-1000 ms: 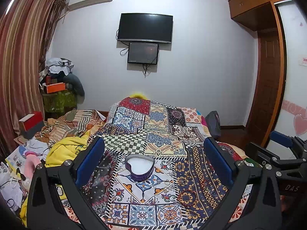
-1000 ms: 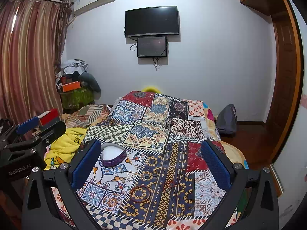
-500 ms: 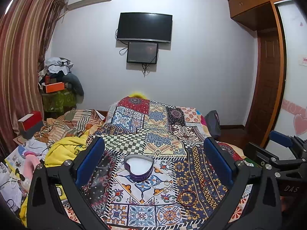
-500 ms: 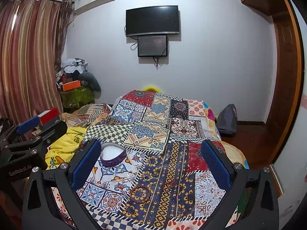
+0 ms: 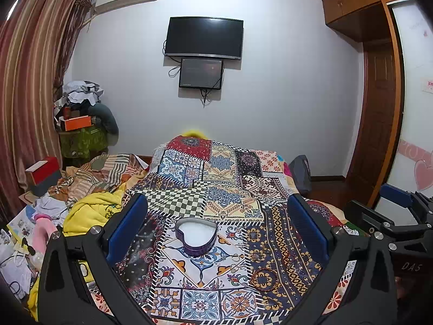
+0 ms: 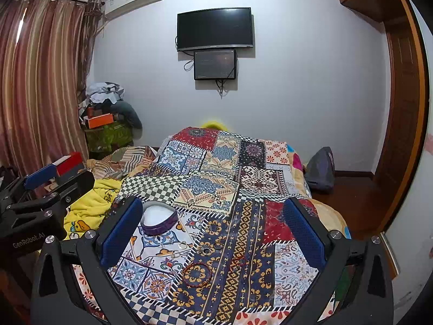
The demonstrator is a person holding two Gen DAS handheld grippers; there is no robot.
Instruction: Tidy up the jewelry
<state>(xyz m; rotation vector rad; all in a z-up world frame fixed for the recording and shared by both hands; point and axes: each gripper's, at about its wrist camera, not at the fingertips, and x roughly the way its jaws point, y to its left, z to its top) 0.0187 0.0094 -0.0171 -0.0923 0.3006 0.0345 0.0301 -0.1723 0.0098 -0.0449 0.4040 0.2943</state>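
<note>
Left gripper hangs over the patchwork quilt with its blue pads spread wide and nothing between them; the heart-shaped box, open and white inside, sits straight ahead between its fingers, so this hand is the nearer 1 to the box. Moving right, the right gripper is likewise spread wide and empty — from its view the box lies ahead at the left, just beside its left finger. The loose jewelry lies nearer this hand: small rings ahead at centre, a red cord bracelet below them, lying flat. Picking up looks like the right hand's job, I judge — the quilt's busy pattern hides small pieces. Nothing stands between jewelry and box.
</note>
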